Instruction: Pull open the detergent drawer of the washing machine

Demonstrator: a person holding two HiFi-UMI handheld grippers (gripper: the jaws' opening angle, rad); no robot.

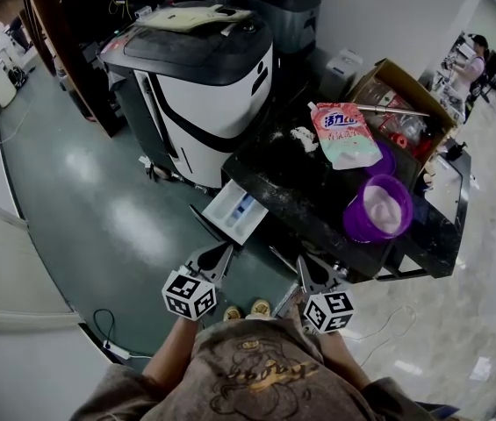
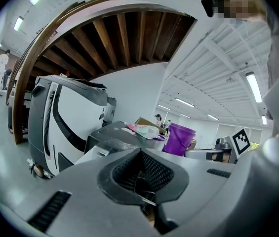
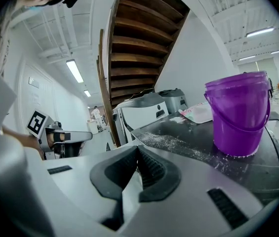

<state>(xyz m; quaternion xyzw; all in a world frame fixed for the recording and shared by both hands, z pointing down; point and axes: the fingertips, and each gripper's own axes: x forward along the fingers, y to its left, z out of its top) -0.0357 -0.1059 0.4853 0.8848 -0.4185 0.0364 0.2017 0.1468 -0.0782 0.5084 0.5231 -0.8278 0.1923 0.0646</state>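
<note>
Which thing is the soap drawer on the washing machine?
Find the black-topped washing machine with the purple bucket on it. A white tray sticks out of its front over the green floor: the soap drawer, the only thing with a blue pocket inside.

Open hall under a wooden stair, strip-lit.
Glossy grey-green floor [image 1: 89, 209] fills left-centre of the head view and catches glare; pale tiled floor [image 1: 441, 323] at lower right. White wall [image 1: 388, 7] at upper right. White partition [image 1: 2, 261] along the left edge, with a power strip [image 1: 118, 351] and cable at its foot. Dark stair underside [image 2: 129, 33] spans the top of the left gripper view, its curved wooden edge at left. White-beamed ceiling with strip lights [image 2: 254, 85] at right.
</note>
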